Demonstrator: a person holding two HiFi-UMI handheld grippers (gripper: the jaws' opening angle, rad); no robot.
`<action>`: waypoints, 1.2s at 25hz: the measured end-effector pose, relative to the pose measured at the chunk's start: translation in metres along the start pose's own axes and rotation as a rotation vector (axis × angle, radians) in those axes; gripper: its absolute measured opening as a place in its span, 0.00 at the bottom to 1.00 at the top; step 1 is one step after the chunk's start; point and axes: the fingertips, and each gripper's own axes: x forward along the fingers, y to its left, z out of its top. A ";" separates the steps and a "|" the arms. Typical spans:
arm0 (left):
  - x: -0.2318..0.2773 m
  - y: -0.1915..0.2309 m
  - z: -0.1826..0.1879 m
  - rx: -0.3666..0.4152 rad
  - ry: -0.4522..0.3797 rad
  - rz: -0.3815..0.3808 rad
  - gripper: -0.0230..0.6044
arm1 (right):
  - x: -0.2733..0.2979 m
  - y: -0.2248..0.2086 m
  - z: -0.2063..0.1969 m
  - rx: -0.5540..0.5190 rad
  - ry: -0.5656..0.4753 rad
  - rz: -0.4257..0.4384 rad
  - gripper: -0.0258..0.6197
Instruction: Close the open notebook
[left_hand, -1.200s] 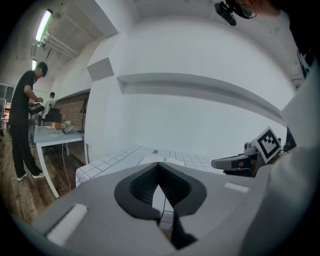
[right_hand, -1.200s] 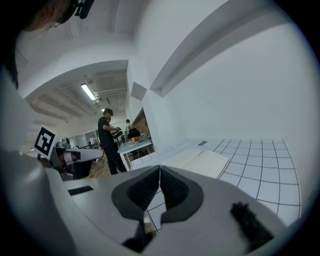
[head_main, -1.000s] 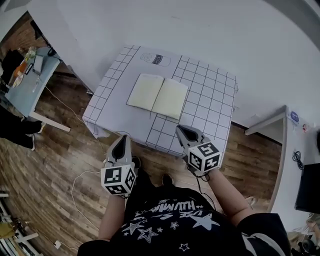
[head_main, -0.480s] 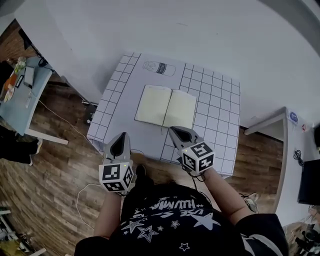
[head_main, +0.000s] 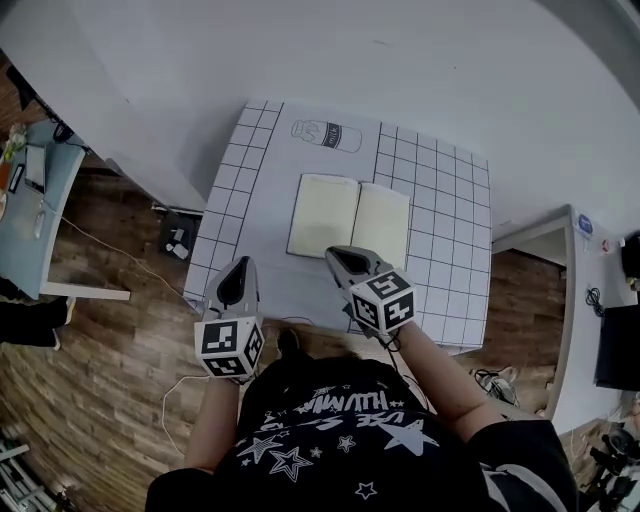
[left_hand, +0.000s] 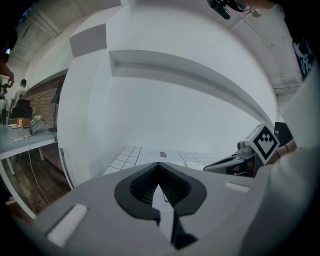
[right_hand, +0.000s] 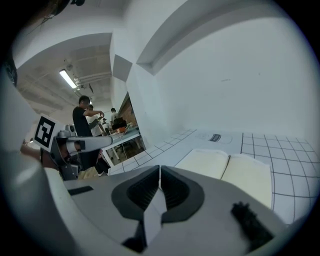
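Observation:
An open notebook (head_main: 349, 218) with blank cream pages lies flat near the middle of the grid-patterned table (head_main: 452, 250). In the right gripper view the notebook (right_hand: 226, 170) spreads just beyond the jaws. My right gripper (head_main: 334, 254) hovers at the notebook's near edge, jaws shut and empty. My left gripper (head_main: 238, 268) hangs over the table's near left corner, left of the notebook, with its tips together and nothing between them. In the left gripper view, the left gripper (left_hand: 159, 164) faces the tabletop and the right gripper (left_hand: 235, 162) shows at the right.
A bottle drawing (head_main: 325, 133) is printed on the far side of the table, which stands against a white wall. A blue desk (head_main: 35, 215) and wooden floor lie to the left, a cable (head_main: 190, 390) on the floor. People stand at a bench (right_hand: 87, 125) in the background.
Both grippers have moved forward toward the table; the right one now reaches the notebook's near edge and the left one is over the table corner. The notebook still lies open.

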 end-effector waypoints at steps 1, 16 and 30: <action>0.002 0.006 0.000 -0.003 0.004 -0.006 0.05 | 0.008 0.002 0.000 0.002 0.012 -0.002 0.06; 0.009 0.087 -0.011 -0.013 0.059 -0.049 0.05 | 0.102 0.017 -0.049 -0.048 0.299 -0.105 0.19; 0.001 0.097 -0.021 -0.030 0.065 -0.063 0.05 | 0.125 0.019 -0.067 -0.265 0.484 -0.188 0.26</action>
